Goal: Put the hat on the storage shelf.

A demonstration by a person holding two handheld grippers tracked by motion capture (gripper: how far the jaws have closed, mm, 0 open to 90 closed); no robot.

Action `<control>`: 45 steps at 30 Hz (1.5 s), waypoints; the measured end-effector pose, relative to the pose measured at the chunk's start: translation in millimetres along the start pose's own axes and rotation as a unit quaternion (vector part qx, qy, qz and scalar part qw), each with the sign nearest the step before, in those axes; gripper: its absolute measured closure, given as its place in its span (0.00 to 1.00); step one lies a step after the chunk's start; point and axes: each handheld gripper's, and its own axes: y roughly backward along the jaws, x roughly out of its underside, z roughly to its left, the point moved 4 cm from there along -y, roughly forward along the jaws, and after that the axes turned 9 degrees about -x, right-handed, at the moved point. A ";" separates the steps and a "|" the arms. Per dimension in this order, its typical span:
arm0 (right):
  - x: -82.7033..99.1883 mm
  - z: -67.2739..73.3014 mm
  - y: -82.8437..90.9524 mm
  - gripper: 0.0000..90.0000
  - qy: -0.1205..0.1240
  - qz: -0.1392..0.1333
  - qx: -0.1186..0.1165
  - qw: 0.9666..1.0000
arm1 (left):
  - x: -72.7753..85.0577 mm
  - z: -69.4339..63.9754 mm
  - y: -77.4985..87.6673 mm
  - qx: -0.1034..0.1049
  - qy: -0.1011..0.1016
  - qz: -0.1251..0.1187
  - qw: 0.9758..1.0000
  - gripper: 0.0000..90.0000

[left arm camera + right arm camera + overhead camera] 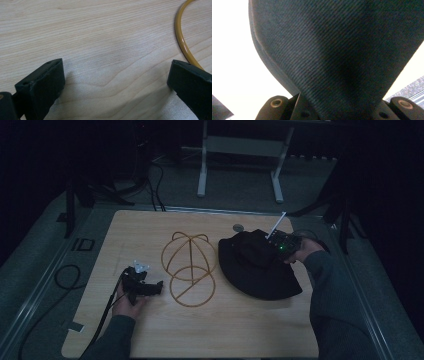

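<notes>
So the black bucket hat is sitting on the right half of the wooden table, roughly at 3 o'clock from the yellow wire hat stand that's in the middle of the board. The brim nearly reaches the stand's dome but I can't tell if they actually touch, it's pretty dark in the high view.

The right gripper is at the hat's 1 o'clock edge, with a little green light glowing on it and a pale rod sticking up toward 1 o'clock. Its jaws are pinched tight on the hat fabric. In the right gripper view the dark twill cloth bunches down into the jaws and fans out upward, with a stitched brim edge running along the left side.

The left gripper is over at about 8 o'clock from the stand, held in the person's left hand low over the table, cable trailing off toward 7 o'clock. Its jaws stand wide apart with nothing between them, just bare wood grain, and in the left gripper view a curve of the yellow wire passes just by the right-hand jaw
</notes>
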 end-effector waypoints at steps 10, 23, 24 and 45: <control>-2.5 5.4 16.7 0.96 0.007 -0.018 0.001 1.000 | -0.1 -0.1 -0.2 -0.001 0.001 -0.001 1.000 0.02; -4.5 10.1 40.1 0.96 0.020 -0.040 0.003 0.999 | -0.1 0.0 -0.2 -0.001 0.000 -0.001 1.000 0.02; -4.7 10.8 42.1 0.96 0.020 -0.042 0.003 0.999 | -0.1 -0.1 -0.2 -0.001 0.001 -0.001 1.000 0.02; -4.3 18.5 75.4 0.96 0.033 -0.083 0.004 0.996 | 0.0 0.2 0.1 0.000 -0.001 0.001 1.000 0.02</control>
